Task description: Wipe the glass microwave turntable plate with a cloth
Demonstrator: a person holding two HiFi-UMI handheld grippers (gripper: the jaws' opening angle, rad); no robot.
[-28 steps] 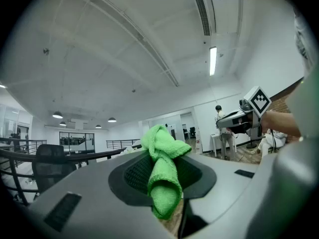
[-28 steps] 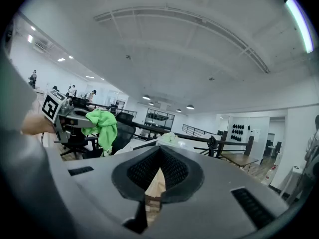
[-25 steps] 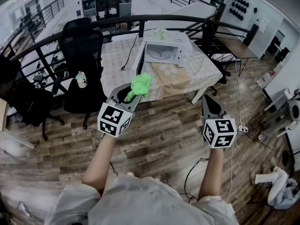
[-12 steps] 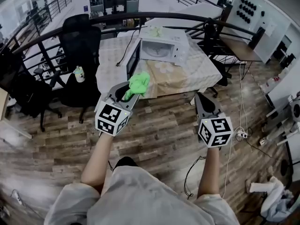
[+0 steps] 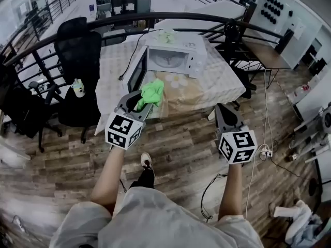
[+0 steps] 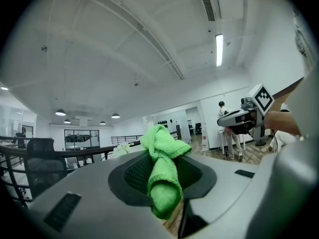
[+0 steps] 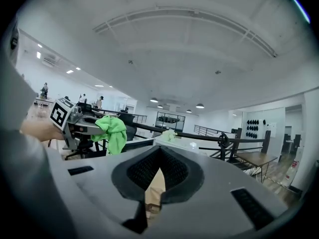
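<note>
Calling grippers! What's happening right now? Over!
Left gripper shut on green cloth. Right gripper shut, empty. Microwave door open; plate inside too small to tell.

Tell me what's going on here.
A person stands on the wooden floor facing a table, with a gripper in each hand. The left gripper is shut on a green cloth, which bunches out past its jaws. The right gripper is shut and empty. On the table sits a white microwave with its door swung open. Neither gripper has reached it, so no wiping has begun.
</note>
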